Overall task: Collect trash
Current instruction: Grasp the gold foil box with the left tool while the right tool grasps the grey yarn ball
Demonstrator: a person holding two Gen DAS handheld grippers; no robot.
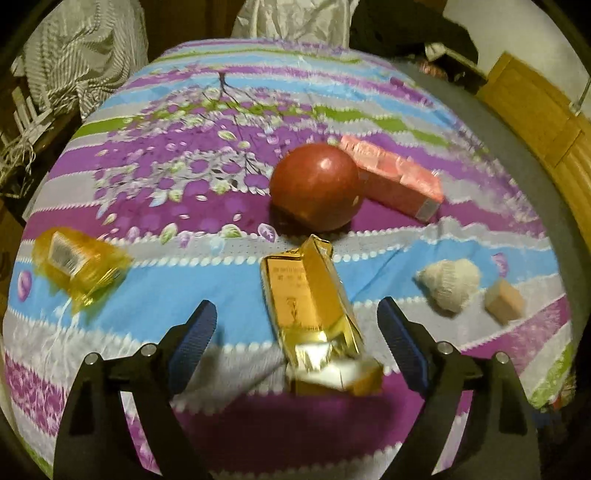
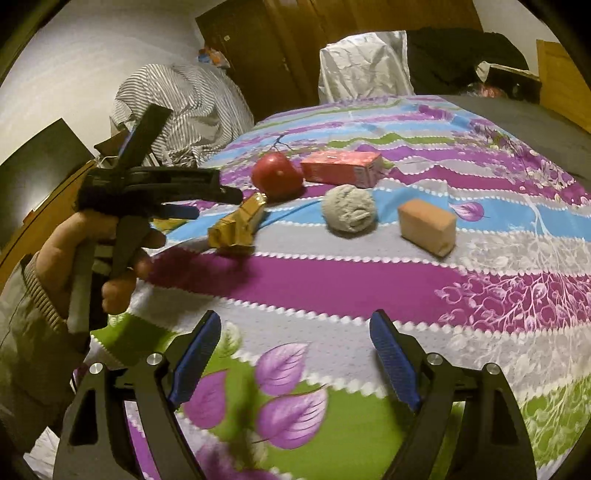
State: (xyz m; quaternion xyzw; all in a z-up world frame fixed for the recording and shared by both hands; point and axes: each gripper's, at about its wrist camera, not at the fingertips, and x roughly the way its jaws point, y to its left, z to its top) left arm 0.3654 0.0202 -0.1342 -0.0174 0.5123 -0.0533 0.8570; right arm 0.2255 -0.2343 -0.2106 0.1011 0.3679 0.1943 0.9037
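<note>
A crumpled gold carton (image 1: 310, 306) lies on the striped floral bedspread (image 1: 177, 199). My left gripper (image 1: 296, 305) is open and straddles it, with a gap between each pad and the carton. In the right wrist view the same gold carton (image 2: 238, 225) sits just ahead of that gripper, which a hand (image 2: 74, 243) holds. My right gripper (image 2: 295, 317) is open over bare bedspread with nothing between its fingers. Beyond lie a red ball (image 1: 314, 186), a pink box (image 1: 391, 181), a yellow packet (image 1: 79, 266), a white crumpled wad (image 1: 448, 291) and a tan block (image 1: 504, 306).
Striped grey fabric (image 1: 74, 55) is heaped at the far left of the bed. A white bag (image 1: 291, 18) and dark clothing (image 1: 406, 29) are at the far end. A wooden panel (image 1: 535, 110) runs along the right side beside the grey mattress edge (image 1: 491, 140).
</note>
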